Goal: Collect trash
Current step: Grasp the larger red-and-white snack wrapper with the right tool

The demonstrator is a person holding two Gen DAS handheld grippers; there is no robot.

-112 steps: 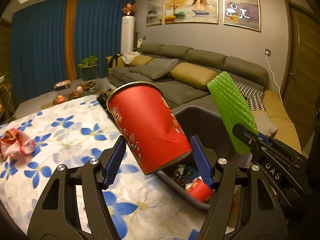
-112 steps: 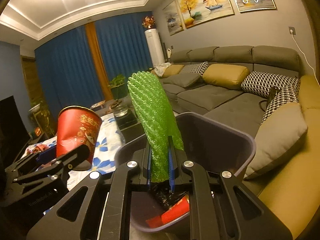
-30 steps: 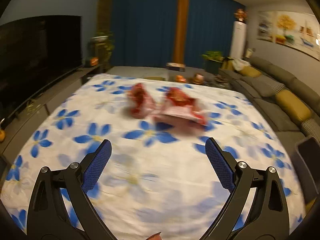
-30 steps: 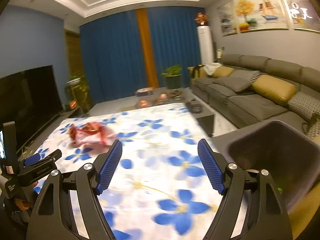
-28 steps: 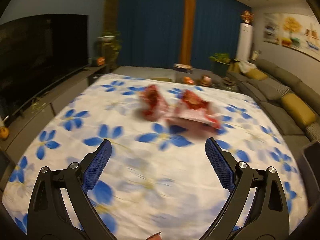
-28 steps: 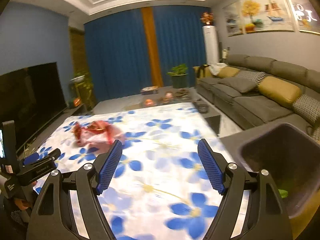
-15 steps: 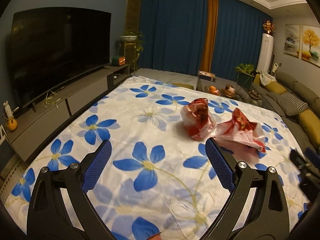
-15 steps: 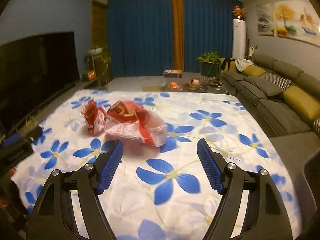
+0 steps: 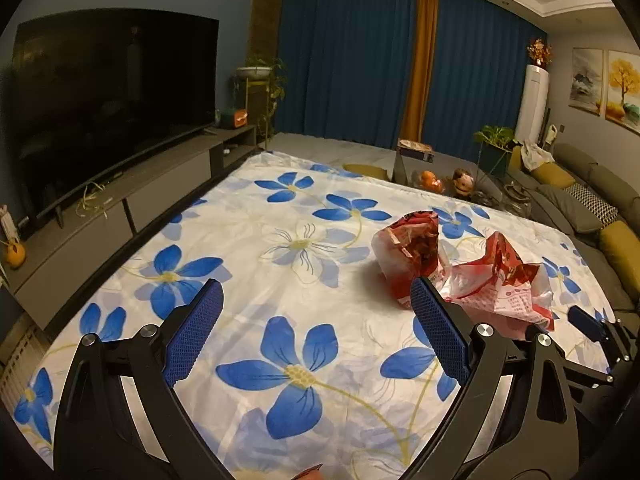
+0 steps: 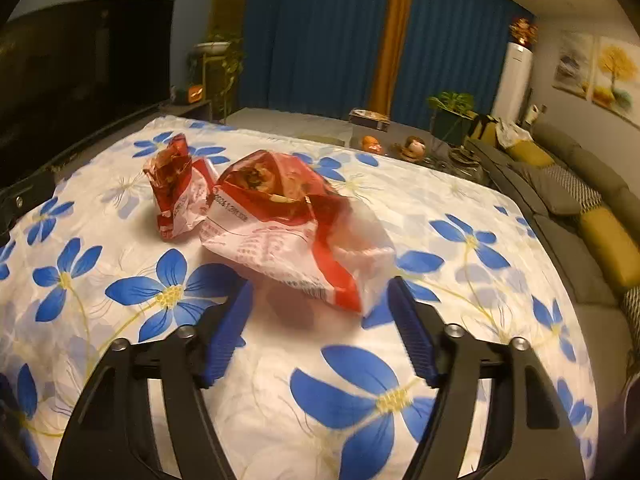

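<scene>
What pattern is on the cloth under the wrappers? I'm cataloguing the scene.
White cloth with blue flowers, clearest in the left wrist view.

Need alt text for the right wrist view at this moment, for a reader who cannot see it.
The right hand-held gripper points at a crumpled red-and-white snack bag on a white tablecloth with blue flowers; its jaws are closing with nothing pressed between them yet. A smaller crumpled red wrapper lies just left of the bag. Behind are blue curtains and a grey sofa.
</scene>
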